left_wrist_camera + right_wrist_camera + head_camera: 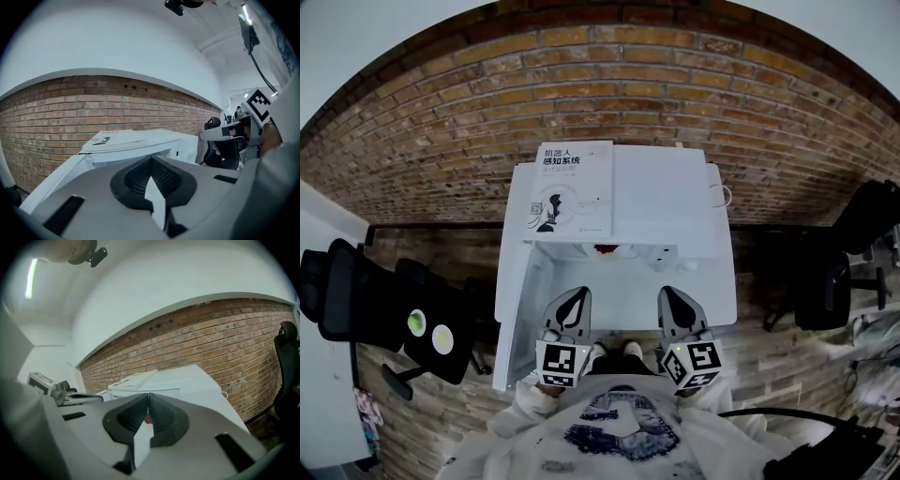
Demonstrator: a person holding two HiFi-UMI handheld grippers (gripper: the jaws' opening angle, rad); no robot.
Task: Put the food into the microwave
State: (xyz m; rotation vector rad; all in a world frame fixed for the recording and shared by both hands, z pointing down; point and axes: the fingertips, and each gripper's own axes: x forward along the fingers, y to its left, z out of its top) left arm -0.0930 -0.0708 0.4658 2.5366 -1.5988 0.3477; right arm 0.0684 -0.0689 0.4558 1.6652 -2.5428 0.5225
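A white microwave (666, 202) stands against the brick wall, and its door (511, 309) is swung open to the left. Inside its cavity a small red piece of food (605, 249) shows near the front. My left gripper (575, 292) and my right gripper (668, 292) hang side by side in front of the opening, both shut with nothing in them. In the left gripper view the jaws (150, 159) meet at a point before the microwave (154, 138). In the right gripper view the shut jaws (148, 395) leave a slit through which the red food (148, 419) shows.
A white book (572, 187) lies on the microwave's top at the left. A black office chair (384, 309) stands to the left and another (825, 281) to the right. A white cable (727, 197) loops at the microwave's right side.
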